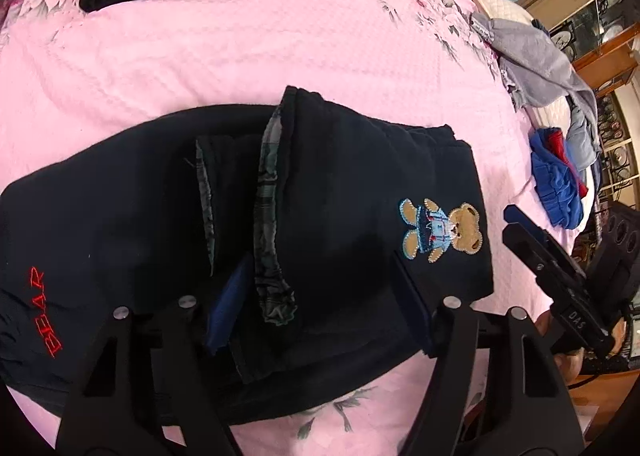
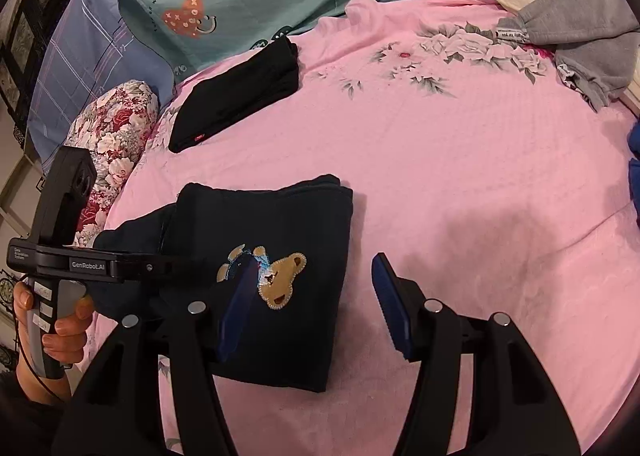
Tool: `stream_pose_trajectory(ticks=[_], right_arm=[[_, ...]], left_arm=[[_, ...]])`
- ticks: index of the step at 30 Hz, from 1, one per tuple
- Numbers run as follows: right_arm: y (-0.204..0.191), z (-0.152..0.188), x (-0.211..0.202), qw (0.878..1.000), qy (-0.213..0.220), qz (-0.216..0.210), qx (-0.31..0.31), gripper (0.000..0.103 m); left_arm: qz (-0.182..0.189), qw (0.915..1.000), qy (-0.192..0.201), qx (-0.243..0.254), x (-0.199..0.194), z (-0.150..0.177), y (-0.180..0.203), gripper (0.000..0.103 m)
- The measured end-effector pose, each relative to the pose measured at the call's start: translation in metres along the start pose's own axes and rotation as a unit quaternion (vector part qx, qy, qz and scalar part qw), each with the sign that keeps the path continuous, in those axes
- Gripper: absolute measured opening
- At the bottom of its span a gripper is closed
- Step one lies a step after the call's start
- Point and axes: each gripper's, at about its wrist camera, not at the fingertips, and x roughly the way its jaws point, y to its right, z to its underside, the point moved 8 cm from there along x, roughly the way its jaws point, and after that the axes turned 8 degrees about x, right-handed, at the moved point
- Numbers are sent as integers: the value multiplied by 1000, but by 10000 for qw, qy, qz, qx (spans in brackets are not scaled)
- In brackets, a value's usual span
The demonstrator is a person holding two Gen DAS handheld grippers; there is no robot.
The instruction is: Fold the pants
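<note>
The navy pants (image 1: 340,192) lie partly folded on the pink floral bedspread (image 1: 240,56), the teddy-bear patch (image 1: 440,234) facing up and the plaid-lined waistband (image 1: 268,216) poking out of the top layer. My left gripper (image 1: 320,320) hangs over that waistband with its jaws apart, cloth beneath them but not pinched. My right gripper (image 2: 312,308) is open too, one pad over the bear, the other over bare bedspread. If I pinch only the top layer, I judge the fold could slide apart and the lining stay exposed. Red stitching on the leg reads "BEAR" (image 1: 46,312); the left gripper's body says "GenRobot.AI" (image 2: 88,265).
</note>
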Motion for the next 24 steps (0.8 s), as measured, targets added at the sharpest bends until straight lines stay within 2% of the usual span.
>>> stream_pose_trajectory(ticks=[7, 10, 11, 12, 13, 20, 22, 24], right_arm=[[-7, 3, 5, 9999, -86, -109, 5, 60], [-11, 4, 6, 9999, -95, -93, -50, 60], [-12, 5, 6, 9999, -100, -84, -73, 60], [-13, 6, 6, 9999, -108, -78, -84, 60], [-13, 6, 5, 9999, -109, -72, -82, 60], [-11, 3, 1, 10000, -29, -26, -6, 60], [-13, 2, 2, 10000, -27, -91, -17, 60], [-15, 2, 9, 9999, -76, -108, 17, 60]], left_arm=[[125, 9999, -29, -20, 7, -1, -3, 67], [-18, 9999, 3, 131, 10, -6, -2, 36], [-87, 9999, 19, 141, 11, -7, -3, 14], [21, 9999, 35, 154, 10, -7, -3, 7], [116, 9998, 76, 168, 6, -6, -1, 7], [-173, 9978, 599, 232, -42, 7, 8, 7], [-391, 9977, 505, 211, -36, 14, -1, 7], [-593, 9980, 204, 51, -15, 23, -16, 9]])
